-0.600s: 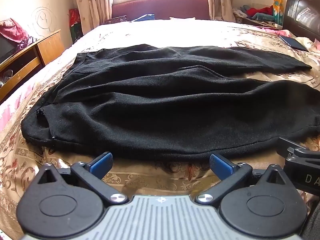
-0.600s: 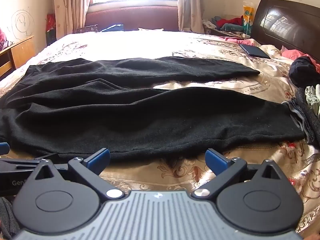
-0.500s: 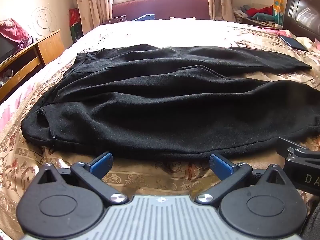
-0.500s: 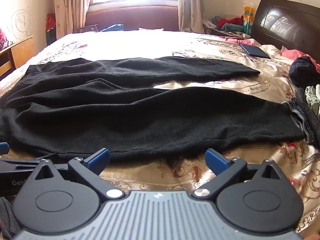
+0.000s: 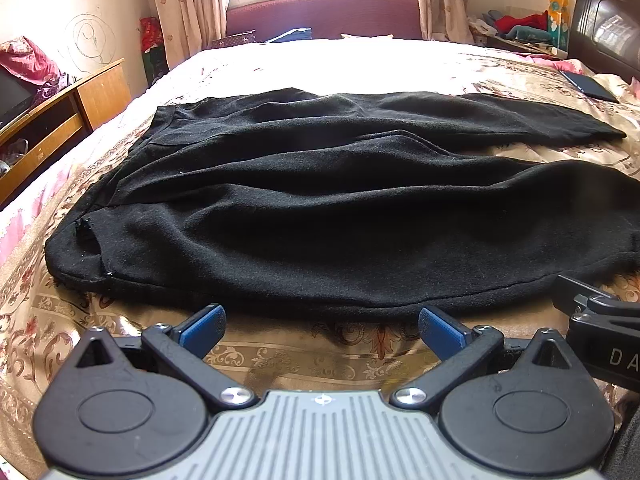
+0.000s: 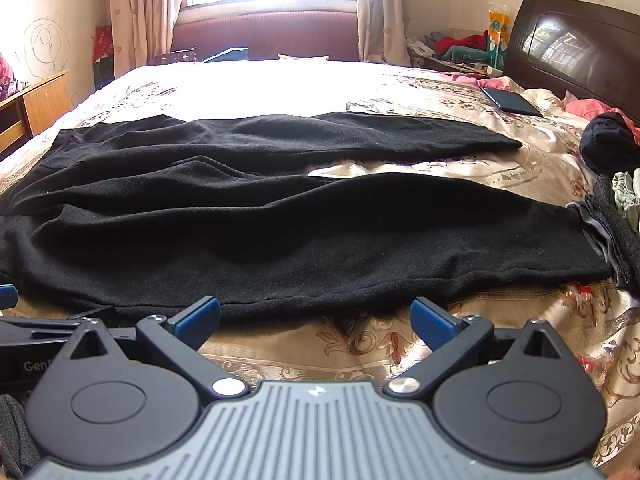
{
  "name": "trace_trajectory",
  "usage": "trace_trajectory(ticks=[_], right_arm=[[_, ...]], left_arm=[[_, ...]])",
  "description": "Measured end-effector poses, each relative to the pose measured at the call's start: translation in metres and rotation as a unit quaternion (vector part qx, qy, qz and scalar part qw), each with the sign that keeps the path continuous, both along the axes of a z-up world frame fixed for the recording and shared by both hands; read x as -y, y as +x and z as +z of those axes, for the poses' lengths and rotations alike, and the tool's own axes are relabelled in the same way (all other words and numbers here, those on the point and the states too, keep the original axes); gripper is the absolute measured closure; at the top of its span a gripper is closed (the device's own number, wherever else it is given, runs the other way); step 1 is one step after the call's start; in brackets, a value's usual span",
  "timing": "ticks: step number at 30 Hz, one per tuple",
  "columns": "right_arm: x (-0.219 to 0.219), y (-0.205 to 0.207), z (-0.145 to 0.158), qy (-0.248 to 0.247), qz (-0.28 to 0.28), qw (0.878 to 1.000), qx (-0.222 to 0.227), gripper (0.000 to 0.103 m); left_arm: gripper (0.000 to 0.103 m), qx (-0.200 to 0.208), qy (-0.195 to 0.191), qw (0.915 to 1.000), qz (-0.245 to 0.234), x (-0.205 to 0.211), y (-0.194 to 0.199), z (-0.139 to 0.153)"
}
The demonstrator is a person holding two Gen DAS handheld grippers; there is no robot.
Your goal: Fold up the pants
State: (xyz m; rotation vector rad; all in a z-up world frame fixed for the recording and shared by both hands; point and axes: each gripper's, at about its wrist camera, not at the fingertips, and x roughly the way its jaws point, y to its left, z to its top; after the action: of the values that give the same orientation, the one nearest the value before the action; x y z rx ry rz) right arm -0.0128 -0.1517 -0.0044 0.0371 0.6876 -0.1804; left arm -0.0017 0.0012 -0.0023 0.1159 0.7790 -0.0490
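Observation:
Black pants (image 5: pixel 320 208) lie spread flat across the bed, waistband at the left, two legs running right with a gap between them; they also show in the right wrist view (image 6: pixel 304 232). My left gripper (image 5: pixel 320 330) is open and empty, just short of the near edge of the pants by the hip. My right gripper (image 6: pixel 314 318) is open and empty, just short of the near leg's edge. Each gripper's body shows at the edge of the other's view.
The floral gold bedspread (image 6: pixel 360 344) covers the bed. A dark tablet (image 6: pixel 510 102) lies at the far right. A pile of dark and pale clothes (image 6: pixel 616 184) sits at the right edge. A wooden cabinet (image 5: pixel 60 116) stands left; a dark headboard (image 6: pixel 580 52) stands right.

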Motion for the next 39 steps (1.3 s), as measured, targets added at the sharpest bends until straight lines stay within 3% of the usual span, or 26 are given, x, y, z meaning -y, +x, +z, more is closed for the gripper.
trace_trajectory(ticks=[39], right_arm=[[-0.0063, -0.0033, 0.0022, -0.006, 0.0, 1.0, 0.005, 0.006]], left_arm=[[0.0, -0.002, -0.014, 0.9999, -0.002, -0.0023, 0.0002, 0.001]])
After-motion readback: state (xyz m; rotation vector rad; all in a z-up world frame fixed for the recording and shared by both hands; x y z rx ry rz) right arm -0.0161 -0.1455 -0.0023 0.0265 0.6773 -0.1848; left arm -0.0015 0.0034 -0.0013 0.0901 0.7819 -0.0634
